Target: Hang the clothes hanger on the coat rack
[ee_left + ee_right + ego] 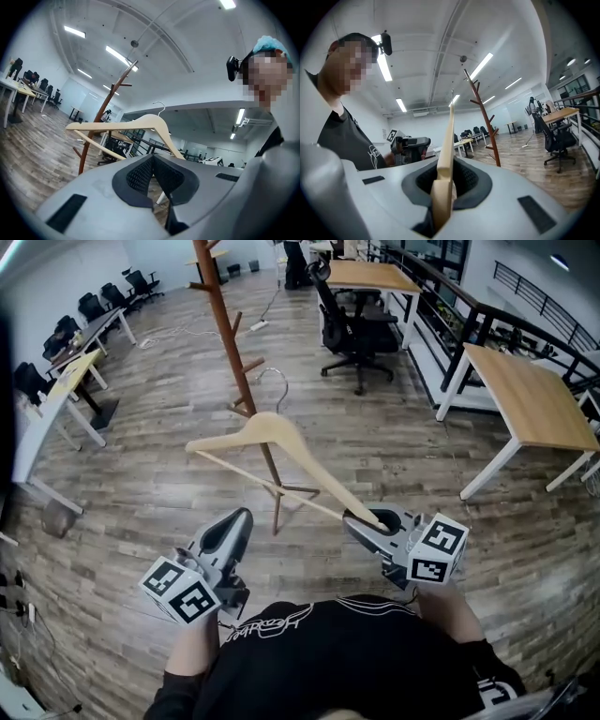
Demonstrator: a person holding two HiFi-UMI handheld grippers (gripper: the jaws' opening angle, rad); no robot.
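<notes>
A light wooden clothes hanger [272, 439] with a metal hook [274, 381] hangs in the air in front of me, its hook pointing at the coat rack. My right gripper [371, 519] is shut on the hanger's right arm end [447, 140], which stands upright between the pads. The left gripper [236, 526] is beside it, shut and holding nothing, and the hanger [140, 123] shows beyond its tips [151, 160]. The brown wooden coat rack [234, 352] stands on the floor just past the hanger, with short pegs along its pole [485, 122].
A black office chair [352, 329] stands right of the rack. A wooden table [530, 399] with white legs is at the right and another [370, 276] is at the back. Desks with chairs [56, 381] line the left wall. Wood floor surrounds the rack.
</notes>
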